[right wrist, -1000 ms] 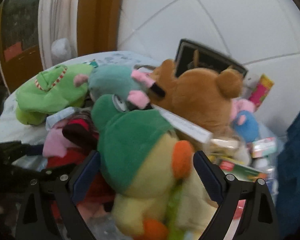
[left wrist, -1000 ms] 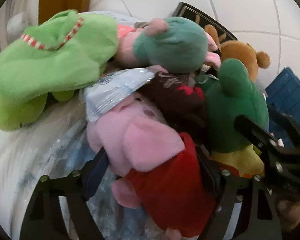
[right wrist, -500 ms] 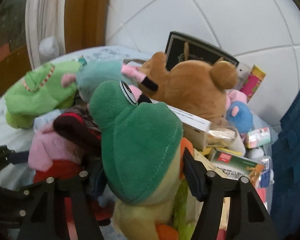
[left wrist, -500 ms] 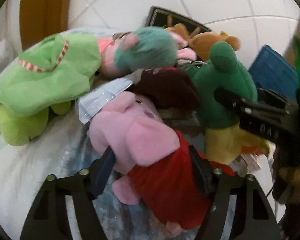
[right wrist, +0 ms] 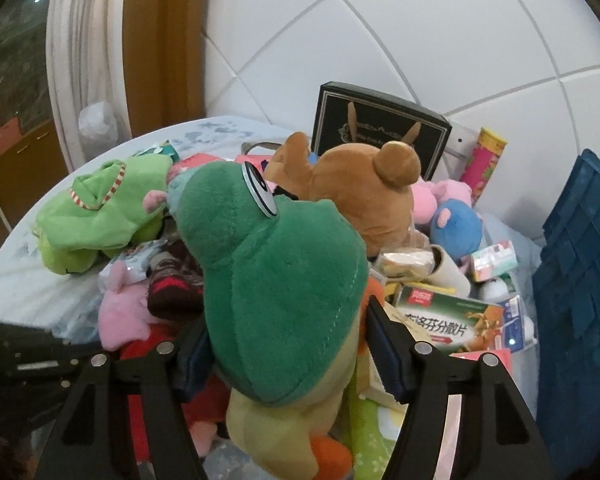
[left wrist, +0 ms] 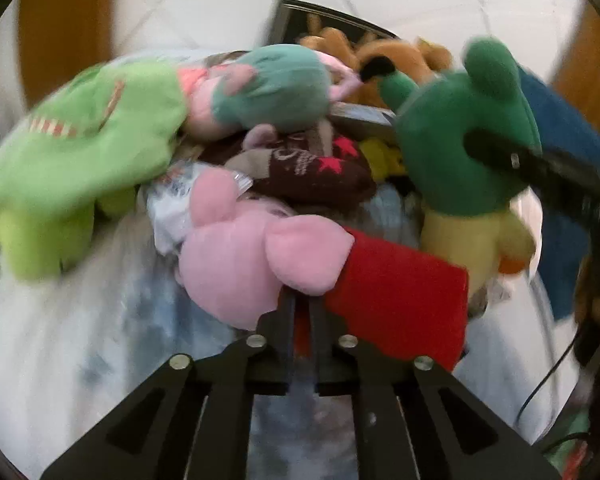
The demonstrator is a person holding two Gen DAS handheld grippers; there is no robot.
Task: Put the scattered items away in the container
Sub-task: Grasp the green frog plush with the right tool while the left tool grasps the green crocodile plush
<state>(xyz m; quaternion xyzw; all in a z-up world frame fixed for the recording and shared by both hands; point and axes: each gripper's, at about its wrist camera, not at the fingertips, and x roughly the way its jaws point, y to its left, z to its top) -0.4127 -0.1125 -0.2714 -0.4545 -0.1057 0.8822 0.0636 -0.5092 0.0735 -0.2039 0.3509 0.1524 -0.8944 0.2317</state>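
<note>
My left gripper (left wrist: 302, 312) is shut on the pink pig plush in a red dress (left wrist: 300, 264), pinching it from below. My right gripper (right wrist: 288, 340) is shut on the dark green frog plush with a yellow belly (right wrist: 280, 288) and holds it upright above the pile; the frog also shows at the right of the left wrist view (left wrist: 460, 148). A blue crate (right wrist: 580, 300) stands at the right. The pig shows at the lower left of the right wrist view (right wrist: 128, 316).
On the pale cloth-covered table (left wrist: 60, 340) lie a light green plush (left wrist: 72, 160), a teal-headed plush (left wrist: 276, 84), a brown sock (left wrist: 312, 172), a brown bear (right wrist: 364, 200), a blue plush (right wrist: 456, 224), boxes (right wrist: 448, 320) and a black box (right wrist: 380, 128) by the white wall.
My left gripper has closed on the pink pig. My right gripper has closed on the green frog and raised it a little.
</note>
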